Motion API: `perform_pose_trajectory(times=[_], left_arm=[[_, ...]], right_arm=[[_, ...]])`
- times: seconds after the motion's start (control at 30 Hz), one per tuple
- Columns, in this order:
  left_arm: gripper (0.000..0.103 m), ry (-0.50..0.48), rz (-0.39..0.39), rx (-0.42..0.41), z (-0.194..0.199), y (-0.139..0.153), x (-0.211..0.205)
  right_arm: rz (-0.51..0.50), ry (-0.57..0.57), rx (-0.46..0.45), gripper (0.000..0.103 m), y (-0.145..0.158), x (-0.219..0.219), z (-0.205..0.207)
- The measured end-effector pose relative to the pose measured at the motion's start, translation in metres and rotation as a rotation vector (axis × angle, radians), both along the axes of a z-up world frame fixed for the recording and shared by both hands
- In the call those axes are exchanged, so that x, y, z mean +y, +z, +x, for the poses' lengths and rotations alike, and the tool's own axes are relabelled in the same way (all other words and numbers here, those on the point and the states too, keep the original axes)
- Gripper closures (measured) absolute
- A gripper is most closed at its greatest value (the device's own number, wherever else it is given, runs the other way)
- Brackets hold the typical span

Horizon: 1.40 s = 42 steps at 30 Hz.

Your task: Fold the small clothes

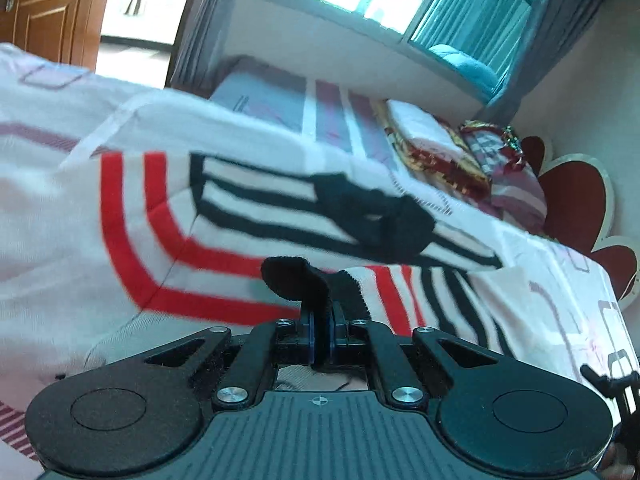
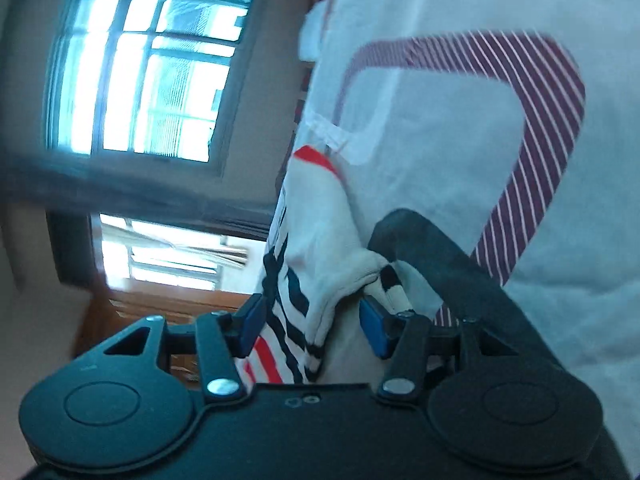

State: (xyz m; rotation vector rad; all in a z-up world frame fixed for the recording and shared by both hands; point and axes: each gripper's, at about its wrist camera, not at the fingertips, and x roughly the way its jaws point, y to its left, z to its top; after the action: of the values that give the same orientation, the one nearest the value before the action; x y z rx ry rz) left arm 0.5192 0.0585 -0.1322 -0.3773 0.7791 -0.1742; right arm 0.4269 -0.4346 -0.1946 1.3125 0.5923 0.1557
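A small white garment point(image 1: 240, 216) with red and black stripes lies spread on the pale bedsheet point(image 1: 60, 128). My left gripper point(image 1: 320, 284) is shut, its black felt fingers point(image 1: 292, 276) pinched together on the garment's near striped edge point(image 1: 392, 296). In the right wrist view, which is rolled on its side, a bunched part of the same garment point(image 2: 320, 232) hangs between the blue pads point(image 2: 374, 326) of my right gripper point(image 2: 316, 300). Its jaws stand apart and do not press the cloth. The cloth rests against the one curved black finger point(image 2: 440, 252) that shows; the other finger is hidden behind the cloth.
Folded quilts and pillows point(image 1: 440, 148) are stacked at the head of the bed, before a red flower-shaped headboard point(image 1: 572, 200). A window with teal curtains point(image 1: 460, 12) is beyond the bed, a wooden door point(image 1: 52, 4) at the far left. The sheet point(image 2: 480, 128) carries striped maroon shapes.
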Motion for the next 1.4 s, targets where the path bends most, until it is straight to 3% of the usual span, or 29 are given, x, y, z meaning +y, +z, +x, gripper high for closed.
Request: perform_pose_trajectory(times=[0.17, 0.2, 0.23, 0.27, 0.33, 0.4, 0.47, 0.5, 0.63, 0.73, 0.83, 0.9, 0.97, 1.0, 1.03, 1.17, 1.3, 1.37, 1.4], left_arm=[[0.097, 0.008, -0.005, 0.025, 0.003, -0.019, -0.002], [0.097, 0.012, -0.003, 0.025, 0.004, -0.02, -0.002], [0.097, 0.016, -0.007, -0.003, 0.003, -0.018, -0.002], [0.097, 0.01, -0.003, -0.04, 0.003, -0.016, -0.006], [0.097, -0.001, 0.065, -0.053, 0.004, -0.016, -0.01], [0.097, -0.018, 0.089, 0.015, 0.011, -0.033, -0.011], [0.097, -0.033, 0.097, -0.013, 0.008, -0.033, -0.011], [0.097, -0.036, 0.096, -0.015, 0.007, -0.032, -0.01], [0.094, -0.045, 0.055, -0.017, 0.006, -0.031, -0.004], [0.077, -0.046, -0.008, -0.024, 0.005, -0.036, 0.001], [0.077, -0.027, -0.018, -0.014, 0.008, -0.035, 0.0], [0.076, 0.033, 0.019, -0.008, 0.005, -0.027, 0.004], [0.059, 0.063, 0.019, -0.038, -0.003, -0.016, 0.016], [0.045, 0.072, 0.01, -0.052, -0.005, -0.013, 0.021], [0.041, 0.073, 0.019, -0.049, -0.002, -0.012, 0.022], [0.042, 0.013, 0.057, -0.01, 0.019, -0.022, 0.01], [0.042, -0.028, 0.239, -0.003, 0.026, -0.026, -0.018], [0.042, -0.029, 0.279, -0.01, 0.024, -0.027, -0.025], [0.042, -0.026, 0.283, -0.013, 0.023, -0.028, -0.026]], right_arm=[[0.089, -0.039, 0.025, 0.056, -0.014, -0.002, 0.018], [0.083, -0.044, 0.029, 0.061, -0.016, -0.001, 0.021], [0.063, -0.045, 0.039, 0.082, -0.015, 0.0, 0.025], [0.012, -0.042, 0.061, 0.095, -0.011, 0.002, 0.03], [-0.108, -0.041, 0.028, 0.095, -0.001, 0.008, 0.023], [-0.219, -0.02, -0.008, 0.095, 0.012, 0.016, 0.022], [-0.273, -0.004, 0.095, 0.096, 0.003, 0.02, 0.03], [-0.261, 0.007, 0.094, 0.095, -0.001, 0.018, 0.03], [-0.344, 0.071, 0.03, 0.067, 0.023, 0.012, 0.018], [-0.493, 0.085, -0.017, 0.064, 0.046, 0.006, 0.01], [-0.582, 0.099, -0.069, 0.064, 0.064, 0.004, 0.022], [-0.602, 0.116, -0.097, 0.064, 0.064, 0.001, 0.035], [-0.584, 0.118, -0.116, 0.064, 0.062, -0.003, 0.05], [-0.565, 0.117, -0.115, 0.064, 0.059, -0.006, 0.057], [-0.564, 0.118, -0.117, 0.064, 0.056, -0.009, 0.062], [-0.58, 0.143, -0.104, 0.064, 0.043, -0.013, 0.093], [-0.557, 0.157, -0.1, 0.063, 0.037, -0.015, 0.121], [-0.589, 0.188, -0.092, 0.065, 0.036, -0.009, 0.138], [-0.627, 0.204, -0.068, 0.087, 0.036, -0.004, 0.146]])
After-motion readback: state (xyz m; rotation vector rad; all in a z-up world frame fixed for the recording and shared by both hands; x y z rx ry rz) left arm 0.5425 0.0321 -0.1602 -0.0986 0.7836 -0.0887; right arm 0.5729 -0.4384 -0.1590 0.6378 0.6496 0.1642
